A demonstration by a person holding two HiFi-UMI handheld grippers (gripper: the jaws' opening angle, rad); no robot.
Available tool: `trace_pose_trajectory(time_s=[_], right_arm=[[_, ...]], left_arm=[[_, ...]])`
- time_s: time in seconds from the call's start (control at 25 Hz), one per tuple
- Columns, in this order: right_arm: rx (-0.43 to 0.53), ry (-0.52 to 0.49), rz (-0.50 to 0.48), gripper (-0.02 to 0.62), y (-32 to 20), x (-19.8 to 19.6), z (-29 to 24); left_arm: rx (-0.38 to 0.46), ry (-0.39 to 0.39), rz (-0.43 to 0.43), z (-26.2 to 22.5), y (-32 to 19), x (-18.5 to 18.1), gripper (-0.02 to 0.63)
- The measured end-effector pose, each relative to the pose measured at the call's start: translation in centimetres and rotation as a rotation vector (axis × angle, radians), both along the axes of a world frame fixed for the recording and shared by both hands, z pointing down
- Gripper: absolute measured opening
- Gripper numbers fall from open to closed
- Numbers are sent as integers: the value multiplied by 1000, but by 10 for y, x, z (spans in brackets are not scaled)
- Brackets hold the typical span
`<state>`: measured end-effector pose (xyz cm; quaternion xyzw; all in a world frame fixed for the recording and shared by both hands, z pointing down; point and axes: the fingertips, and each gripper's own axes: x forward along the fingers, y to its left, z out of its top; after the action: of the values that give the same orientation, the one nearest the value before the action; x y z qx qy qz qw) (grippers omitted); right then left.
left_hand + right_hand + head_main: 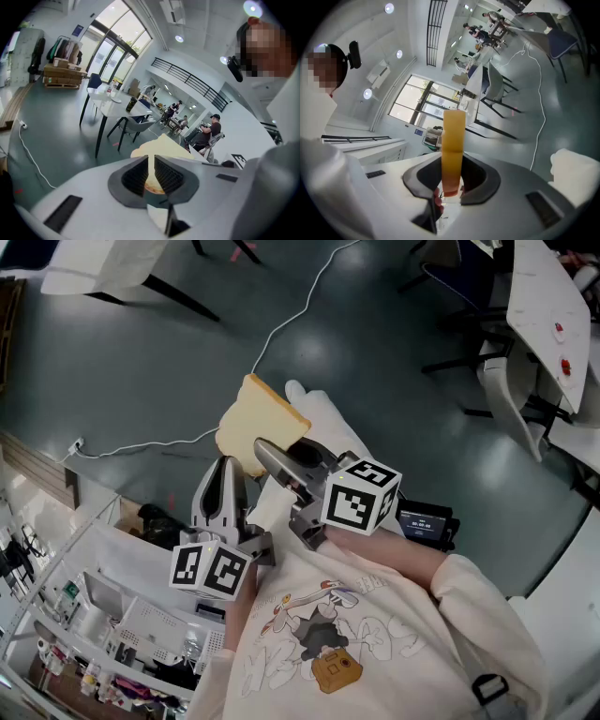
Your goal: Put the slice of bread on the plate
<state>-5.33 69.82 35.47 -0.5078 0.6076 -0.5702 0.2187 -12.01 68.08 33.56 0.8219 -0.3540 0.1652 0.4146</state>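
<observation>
My right gripper [269,454] is shut on the slice of bread [255,420], a pale square slice with a golden crust, held up in the air over the grey floor. The right gripper view has the slice [453,140] edge-on and upright between the pads of the right gripper [452,161]. My left gripper [225,465] sits just left of and below the slice, apart from it, with its jaws together. In the left gripper view only a thin slit separates the jaws of the left gripper [151,163], and the bread [159,146] shows beyond them. No plate is in any view.
A white cable [281,324] runs across the grey floor [141,362]. White tables and dark chairs [539,324] stand at the upper right. Shelving with equipment [103,624] is at the lower left. People sit at far tables [208,133].
</observation>
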Motion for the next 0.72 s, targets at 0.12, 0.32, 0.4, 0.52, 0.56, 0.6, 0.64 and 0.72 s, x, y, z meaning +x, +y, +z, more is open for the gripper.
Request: trace_pose_trajectory(time_s=[0.12,0.32,0.4,0.52,0.56,0.6,0.64,0.72], right_arm=[[22,17,-15,91,-19,-5,-3],[97,60,-82,91,-52,5,-14],[117,85,-92,89,-58,10,-21],[126,96,-88,91,-59,13,-27],[126,99,-86,89,-59,13,-28],[126,102,-86,90,-60,13,-29],[123,102,-87,91,-61,15,-29],[111,90,-92,91,-65,22,-29]], left_arm=[[-8,40,-20,5,-7,-15,46],[53,40,-69,-6,-39,-7,48],[71,41,-64,-8,-42,-3,48],[69,59,-76,-10,-43,-3,48],[75,58,-77,-12,-43,-4,46],[84,56,-78,-14,-43,-4,48],[89,55,-80,-16,-44,-3,47],[90,54,-90,-17,-49,3,47]])
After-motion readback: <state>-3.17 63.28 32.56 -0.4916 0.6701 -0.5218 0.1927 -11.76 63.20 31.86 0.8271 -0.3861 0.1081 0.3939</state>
